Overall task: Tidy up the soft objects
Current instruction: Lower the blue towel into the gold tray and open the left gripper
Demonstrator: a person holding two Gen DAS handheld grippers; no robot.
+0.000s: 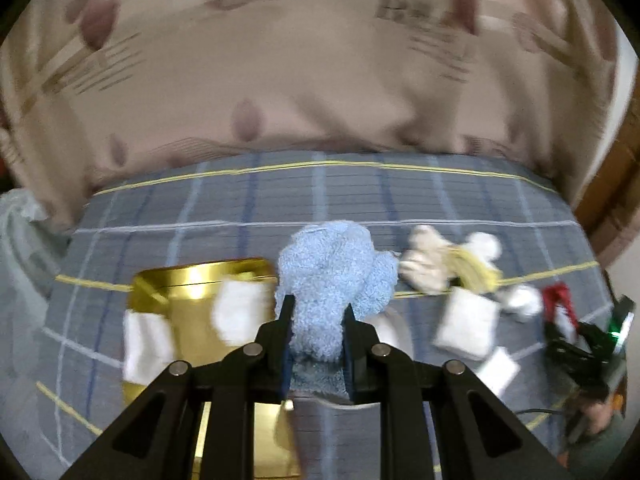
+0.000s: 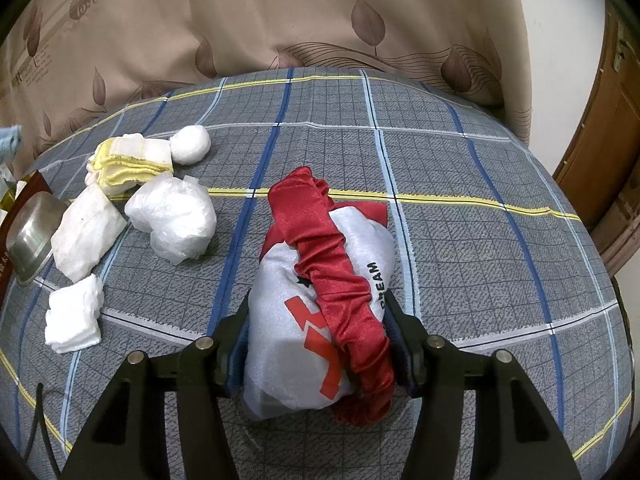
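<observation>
Light blue fluffy towel [image 1: 332, 276], shiny gold tin [image 1: 188, 300], grey sheet [image 2: 460, 200] checked in blue, white and yellow lines, red satin band [image 2: 340, 280] over silver-white bag [image 2: 288, 340] with red mark and black lettering, pale yellow-edged cloth [image 2: 128, 160], beige leaf-print curtain [image 2: 320, 12]

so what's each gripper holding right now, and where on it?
Left gripper pinches the blue fluffy towel at its lower bunched end. Right gripper clamps the white-and-red fabric bundle across its near end.
</observation>
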